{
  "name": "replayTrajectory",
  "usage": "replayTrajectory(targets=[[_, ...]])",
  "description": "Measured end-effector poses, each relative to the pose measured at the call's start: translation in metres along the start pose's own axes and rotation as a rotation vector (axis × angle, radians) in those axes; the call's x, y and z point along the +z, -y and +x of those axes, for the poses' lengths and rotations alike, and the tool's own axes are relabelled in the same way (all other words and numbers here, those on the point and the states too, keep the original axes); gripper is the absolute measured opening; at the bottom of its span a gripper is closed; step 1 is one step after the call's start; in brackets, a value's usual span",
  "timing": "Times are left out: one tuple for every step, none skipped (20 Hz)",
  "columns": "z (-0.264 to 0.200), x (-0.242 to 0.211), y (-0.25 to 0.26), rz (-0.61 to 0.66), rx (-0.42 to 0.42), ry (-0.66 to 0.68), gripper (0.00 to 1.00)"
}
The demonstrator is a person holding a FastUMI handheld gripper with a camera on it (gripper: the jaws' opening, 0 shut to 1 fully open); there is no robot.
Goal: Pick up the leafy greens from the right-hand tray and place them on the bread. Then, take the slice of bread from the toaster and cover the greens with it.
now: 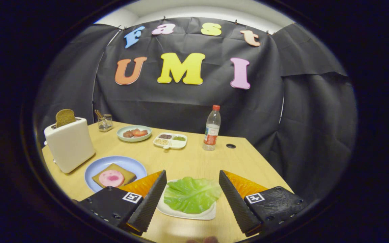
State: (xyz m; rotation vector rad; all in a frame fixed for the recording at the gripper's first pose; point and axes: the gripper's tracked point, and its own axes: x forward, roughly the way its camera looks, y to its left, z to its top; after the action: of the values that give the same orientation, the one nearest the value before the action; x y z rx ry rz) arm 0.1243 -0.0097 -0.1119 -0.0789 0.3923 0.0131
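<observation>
Gripper view: jaws of gripper (191, 189) spread wide, nothing held, hovering over near end of counter (194, 158). Lettuce leaf (191, 194) lying flat on white tray (187, 213), directly between the jaws, not touched by either. Wide spread probably chosen to straddle the broad leaf before closing. Slice of bread (113, 177) with pink round of meat (111, 178) on blue plate (115, 164), just beyond left finger (149, 199); near enough for a brief carry, by judgement. White toaster (69, 144) further left, second slice (65, 117) standing upright out of slot, easy to pinch from above. Water bottle (211, 128), sectioned dish (170, 140), green plate (134, 133), glass jar (105, 122) toward far end of counter, well apart from working area. First step not yet done.
</observation>
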Motion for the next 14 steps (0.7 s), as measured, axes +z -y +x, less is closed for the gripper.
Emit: replayTrajectory(targets=[[0.008, -0.004, 0.000, -0.017, 0.001, -0.023, 0.95], [0.015, -0.008, 0.000, -0.034, 0.000, -0.047, 0.96], [0.023, -0.012, 0.002, -0.049, -0.004, -0.073, 0.96], [0.032, -0.017, 0.003, -0.060, -0.006, -0.097, 0.96], [0.039, -0.023, 0.004, -0.067, -0.007, -0.119, 0.96], [0.047, -0.029, 0.006, -0.073, -0.011, -0.146, 0.96], [0.052, -0.034, 0.004, -0.079, -0.010, -0.166, 0.96], [0.055, -0.039, 0.003, -0.084, -0.009, -0.187, 0.96], [0.058, -0.044, 0.001, -0.086, -0.007, -0.202, 0.96], [0.059, -0.047, -0.001, -0.091, -0.003, -0.212, 0.96], [0.060, -0.051, -0.004, -0.102, 0.002, -0.221, 0.96], [0.061, -0.054, -0.005, -0.113, 0.006, -0.231, 0.96], [0.063, -0.058, -0.006, -0.117, 0.009, -0.244, 0.96], [0.066, -0.063, -0.007, -0.112, 0.012, -0.258, 0.96]])
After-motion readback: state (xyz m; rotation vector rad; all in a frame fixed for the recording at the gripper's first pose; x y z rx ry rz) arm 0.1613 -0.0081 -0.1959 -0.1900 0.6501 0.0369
